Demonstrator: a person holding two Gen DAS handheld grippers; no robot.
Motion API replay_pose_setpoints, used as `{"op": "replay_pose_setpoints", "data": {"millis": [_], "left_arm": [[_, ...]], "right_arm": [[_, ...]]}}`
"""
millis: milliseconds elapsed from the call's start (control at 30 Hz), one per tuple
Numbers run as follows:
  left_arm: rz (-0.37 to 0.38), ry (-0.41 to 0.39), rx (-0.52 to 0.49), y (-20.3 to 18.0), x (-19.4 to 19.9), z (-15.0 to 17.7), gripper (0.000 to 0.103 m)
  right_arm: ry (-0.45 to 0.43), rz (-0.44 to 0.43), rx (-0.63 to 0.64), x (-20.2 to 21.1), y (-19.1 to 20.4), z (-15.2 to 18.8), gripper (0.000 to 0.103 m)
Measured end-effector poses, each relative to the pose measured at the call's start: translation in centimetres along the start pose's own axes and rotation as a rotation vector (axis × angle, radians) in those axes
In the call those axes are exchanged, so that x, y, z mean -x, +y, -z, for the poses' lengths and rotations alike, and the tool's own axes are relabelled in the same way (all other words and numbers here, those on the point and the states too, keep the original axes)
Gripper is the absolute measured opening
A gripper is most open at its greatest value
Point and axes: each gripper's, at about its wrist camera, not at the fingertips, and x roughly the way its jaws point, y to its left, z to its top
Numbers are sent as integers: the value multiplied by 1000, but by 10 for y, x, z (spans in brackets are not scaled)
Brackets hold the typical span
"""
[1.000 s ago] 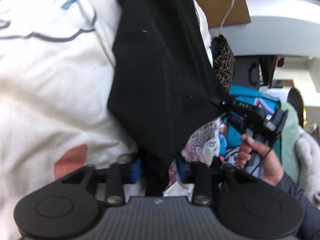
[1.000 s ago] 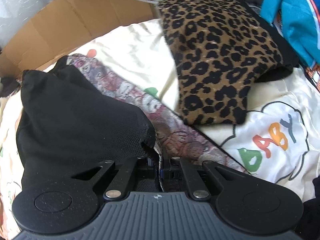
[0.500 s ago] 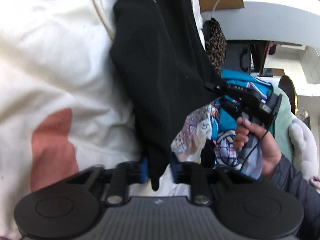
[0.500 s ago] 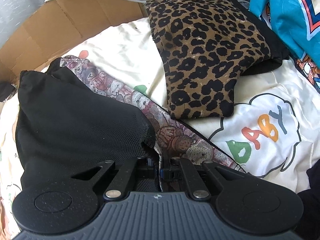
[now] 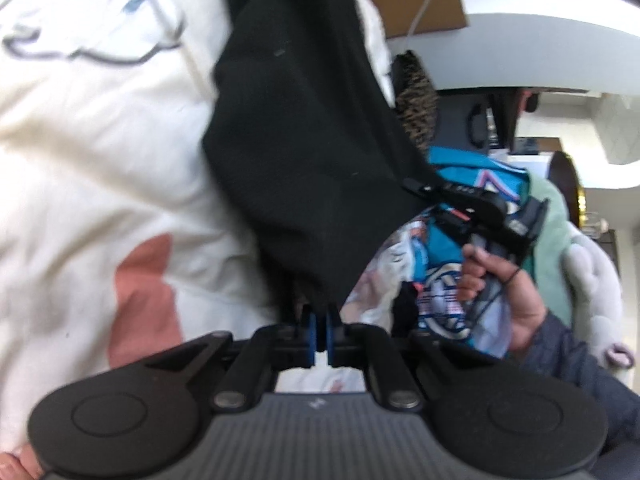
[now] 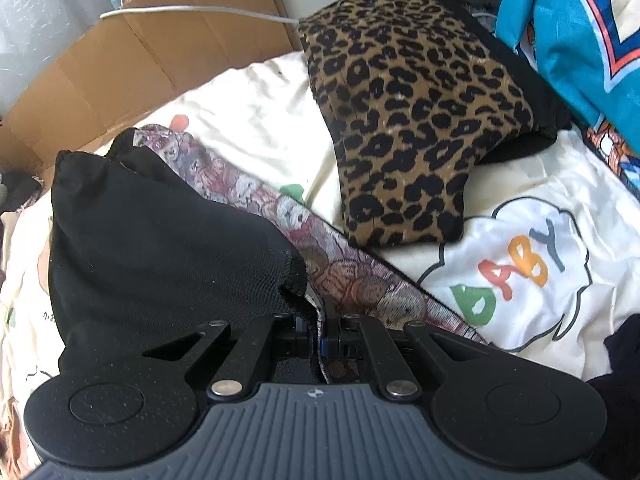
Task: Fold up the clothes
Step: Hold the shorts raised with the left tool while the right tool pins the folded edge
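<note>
A black garment [image 5: 304,128] with a printed lining hangs stretched over a cream bedsheet [image 5: 88,152]. My left gripper [image 5: 320,330] is shut on its lower corner. In the left wrist view the other gripper [image 5: 416,190], held by a hand [image 5: 516,300], pinches the garment's right edge. In the right wrist view the black garment [image 6: 160,248] shows its patterned inside [image 6: 360,280]. My right gripper [image 6: 318,330] is shut on that edge.
A folded leopard-print cloth [image 6: 408,120] lies on the sheet beyond the garment. A turquoise printed cloth [image 6: 580,40] sits at the right. A cardboard box [image 6: 140,64] with a white cable [image 6: 192,10] stands behind. The sheet carries a "BABY" cloud print [image 6: 516,276].
My left gripper's fingers have closed from a wide gap onto the garment's lower corner. The right gripper kept its grip and the view shifted slightly.
</note>
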Motion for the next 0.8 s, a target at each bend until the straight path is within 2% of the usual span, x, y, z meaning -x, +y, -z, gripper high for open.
{"op": "replay_pose_setpoints", "data": {"millis": [100,267,400,500,567,600,633,667,700,733,800], "left_arm": [[14,7,-17,-4,-4,-6,4],[11,61,-41,-9,-32,-9,4],[-23,110,-70,-16,-55,-5,4],[-40,119,-52,-13,-64,-3,4],[-54,104,-33,-11,-66,-3,11],[-58,93,-29,-9,-63,-4,13],[-56,79,-25,-8,-60,-4,19],[-53,65,-21,-7,-58,-5,28],[-44,51,-16,-7,-56,-7,32],[-38,39,-11,-7,-55,-8,40],[-41,20,-5,-6,-54,-10,43]], "right_arm": [[1,7,-21,2,-8,0,2],[8,21,-71,3,-24,1,2],[22,26,-140,-4,-41,7,4],[30,27,-187,-9,-54,11,7],[23,13,-201,-11,-59,12,13],[19,2,-206,-12,-60,12,21],[16,-6,-214,-13,-62,12,26],[16,-12,-227,-14,-63,11,37],[15,-17,-240,-16,-65,10,43],[15,-23,-254,-17,-66,10,44],[14,-34,-280,-20,-70,9,44]]}}
